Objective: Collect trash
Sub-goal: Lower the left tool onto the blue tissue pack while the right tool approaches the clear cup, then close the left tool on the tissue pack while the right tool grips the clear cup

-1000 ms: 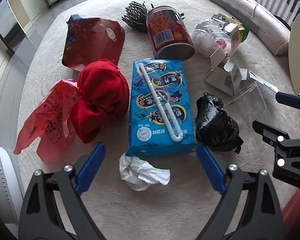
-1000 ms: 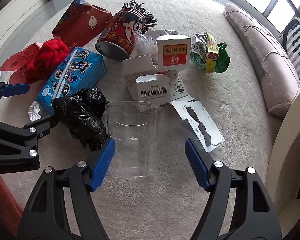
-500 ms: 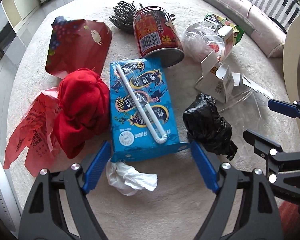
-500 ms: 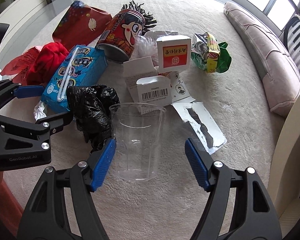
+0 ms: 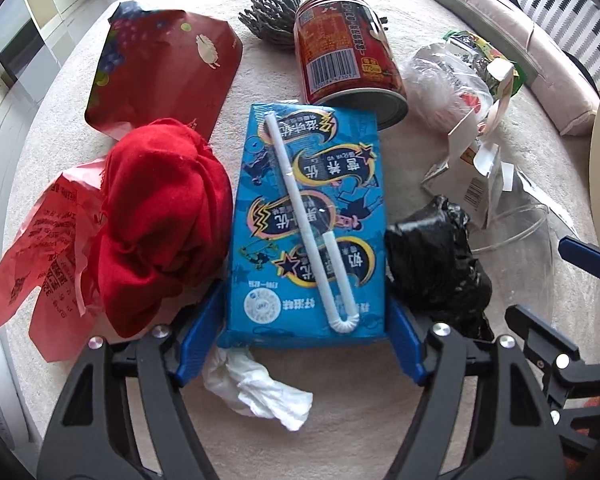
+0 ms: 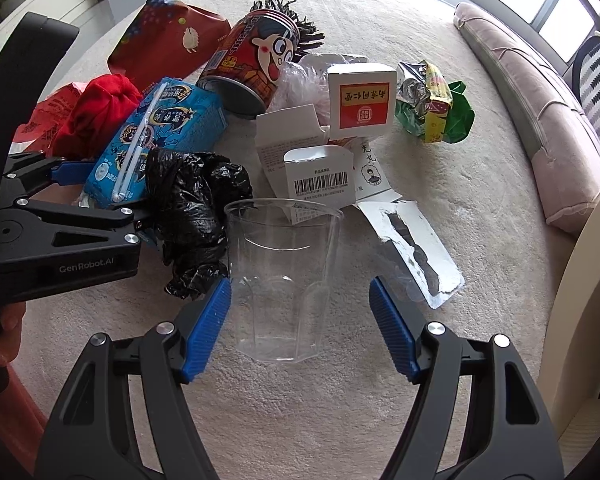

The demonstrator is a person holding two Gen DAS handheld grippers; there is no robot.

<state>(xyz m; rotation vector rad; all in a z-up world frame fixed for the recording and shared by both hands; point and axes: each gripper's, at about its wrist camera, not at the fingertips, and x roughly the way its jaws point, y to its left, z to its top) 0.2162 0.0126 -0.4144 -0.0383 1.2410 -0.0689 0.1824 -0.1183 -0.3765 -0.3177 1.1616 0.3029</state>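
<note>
Straddling the flat blue carton (image 5: 308, 224), lengthwise away, the left tool (image 5: 302, 338) gapes without gripping.

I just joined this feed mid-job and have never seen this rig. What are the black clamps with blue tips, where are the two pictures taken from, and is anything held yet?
There is no robot: a person holds a clamp in each hand, with a camera looking along its fingers. The left view shows the left hand-held gripper, open, its blue pads either side of the near end of a blue drink carton. The right view shows the right hand-held gripper, open around a clear plastic cup. Nothing is held yet. Trash lies on a beige carpet: a red can, a black bag, a red cloth.
</note>
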